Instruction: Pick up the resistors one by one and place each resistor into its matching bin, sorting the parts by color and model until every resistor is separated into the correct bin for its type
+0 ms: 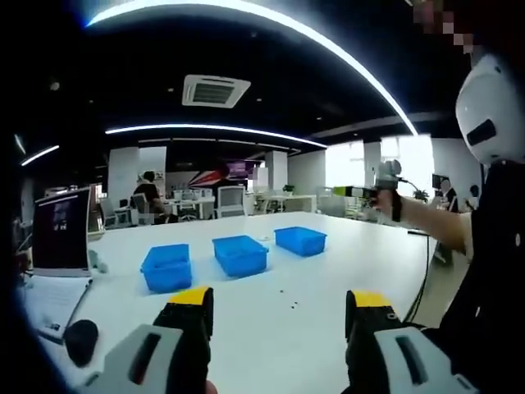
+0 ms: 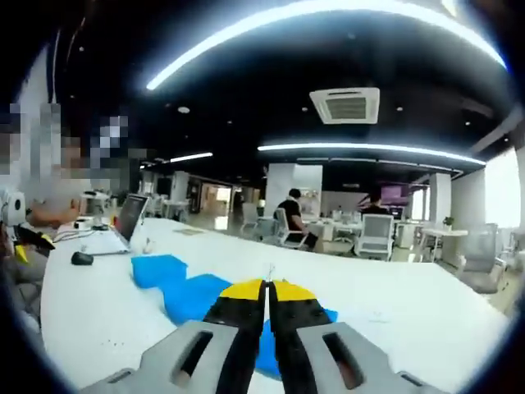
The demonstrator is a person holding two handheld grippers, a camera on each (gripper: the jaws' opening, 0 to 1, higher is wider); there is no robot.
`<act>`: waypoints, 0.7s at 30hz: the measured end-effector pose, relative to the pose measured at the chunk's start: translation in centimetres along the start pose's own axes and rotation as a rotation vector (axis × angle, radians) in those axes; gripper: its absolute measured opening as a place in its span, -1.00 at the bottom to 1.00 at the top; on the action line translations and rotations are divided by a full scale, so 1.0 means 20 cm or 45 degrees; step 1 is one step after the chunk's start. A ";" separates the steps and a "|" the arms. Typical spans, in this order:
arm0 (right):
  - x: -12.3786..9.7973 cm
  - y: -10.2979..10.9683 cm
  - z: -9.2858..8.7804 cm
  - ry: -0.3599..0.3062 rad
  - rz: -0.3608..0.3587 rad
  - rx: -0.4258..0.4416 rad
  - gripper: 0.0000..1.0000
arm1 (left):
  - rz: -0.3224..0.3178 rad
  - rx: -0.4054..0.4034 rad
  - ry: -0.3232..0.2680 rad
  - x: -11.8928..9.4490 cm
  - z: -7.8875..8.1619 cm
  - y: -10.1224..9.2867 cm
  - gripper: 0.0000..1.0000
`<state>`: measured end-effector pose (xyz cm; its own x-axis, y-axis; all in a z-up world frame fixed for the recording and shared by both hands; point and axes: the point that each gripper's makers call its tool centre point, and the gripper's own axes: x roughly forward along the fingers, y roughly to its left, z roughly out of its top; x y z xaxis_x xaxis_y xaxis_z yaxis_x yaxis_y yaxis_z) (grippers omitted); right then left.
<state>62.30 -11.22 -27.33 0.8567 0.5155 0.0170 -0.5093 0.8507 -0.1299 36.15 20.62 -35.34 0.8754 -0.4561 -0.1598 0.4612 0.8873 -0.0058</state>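
Three blue bins stand in a row on the white table: left bin [image 1: 167, 268], middle bin [image 1: 240, 254], right bin [image 1: 300, 240]. Tiny resistors [image 1: 289, 300] lie scattered on the table in front of them. My left gripper [image 1: 280, 305] hovers near the table's front, open, with nothing between its yellow-tipped jaws. A person's hand holds my right gripper [image 1: 385, 182] up in the air at the right. In the right gripper view the right gripper [image 2: 267, 289] is shut, above the blue bins [image 2: 193, 297]. A thin sliver shows just above its tips; I cannot tell what it is.
A laptop [image 1: 61, 231], papers [image 1: 51, 300] and a black mouse [image 1: 80, 338] sit at the table's left end. A person's body stands close at the right edge [image 1: 492, 271]. People sit at desks [image 1: 149, 195] in the office beyond the table.
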 end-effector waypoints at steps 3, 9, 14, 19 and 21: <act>0.12 -0.05 -0.05 0.045 -0.006 0.018 -0.90 | 0.006 -0.001 -0.006 -0.01 0.01 0.00 0.32; 0.34 -0.14 -0.18 0.156 -0.026 0.021 -0.90 | 0.016 0.004 0.000 -0.02 0.01 0.02 0.32; 0.41 -0.16 -0.26 0.217 -0.035 0.022 -0.90 | 0.025 0.009 -0.005 -0.04 0.02 0.02 0.32; 0.42 -0.14 -0.31 0.251 -0.037 0.035 -0.89 | 0.033 0.003 -0.001 -0.03 0.01 0.02 0.32; 0.41 -0.16 -0.31 0.246 -0.057 0.016 -0.85 | 0.031 0.003 0.003 -0.03 0.01 0.02 0.32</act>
<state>71.45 -10.32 -32.95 0.8777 0.4486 -0.1685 -0.4701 0.8743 -0.1210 35.86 21.21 -35.05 0.8860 -0.4345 -0.1618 0.4404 0.8978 0.0008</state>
